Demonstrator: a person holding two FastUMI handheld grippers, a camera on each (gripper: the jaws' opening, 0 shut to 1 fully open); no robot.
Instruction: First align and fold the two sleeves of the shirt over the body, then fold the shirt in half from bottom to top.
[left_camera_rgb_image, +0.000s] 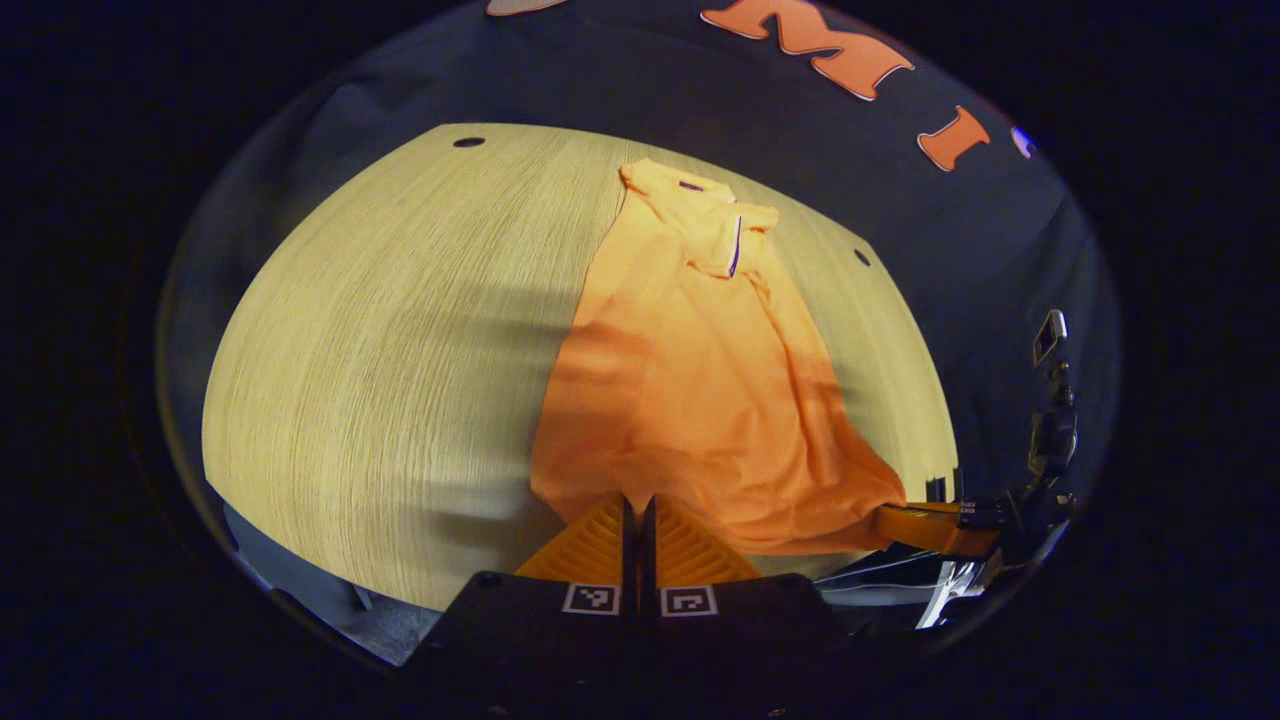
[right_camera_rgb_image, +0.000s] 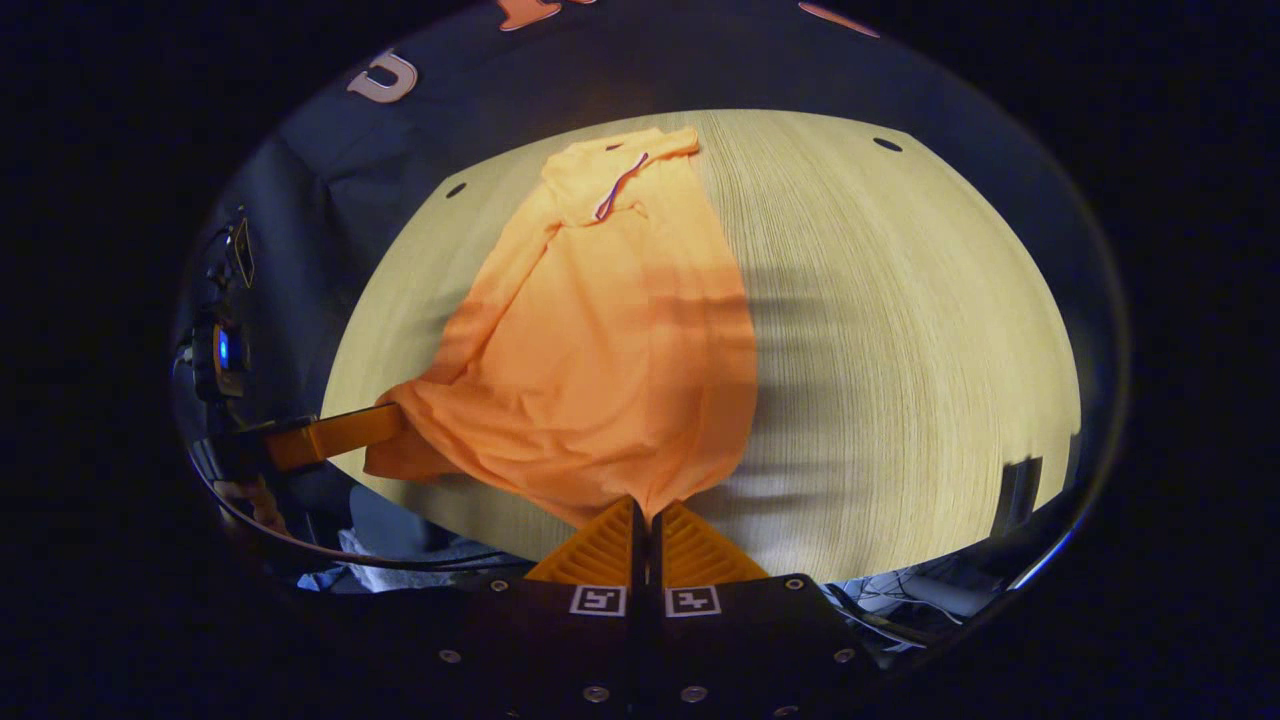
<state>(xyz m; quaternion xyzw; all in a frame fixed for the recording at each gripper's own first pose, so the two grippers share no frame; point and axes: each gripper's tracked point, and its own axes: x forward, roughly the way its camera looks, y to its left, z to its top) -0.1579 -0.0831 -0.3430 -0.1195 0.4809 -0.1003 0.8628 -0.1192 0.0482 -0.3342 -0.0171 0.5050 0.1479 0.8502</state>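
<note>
Orange shirt (left_camera_rgb_image: 690, 380) lies lengthwise on the table (left_camera_rgb_image: 400, 380), sleeves already folded in, collar (left_camera_rgb_image: 715, 215) at the far end, long axis running straight away from both tongs. Left tongs (left_camera_rgb_image: 637, 510) are closed tight on one near hem corner; right tongs (right_camera_rgb_image: 643, 512) are closed on the other, hem bunched and slightly lifted between them. Both hands equally near. Likely next: carry hem forward along that axis to the collar.

Orange collared shirt (left_camera_rgb_image: 690, 390) lengthwise on wooden table (left_camera_rgb_image: 400, 350), sleeves folded in, hem lifted, collar far
</note>
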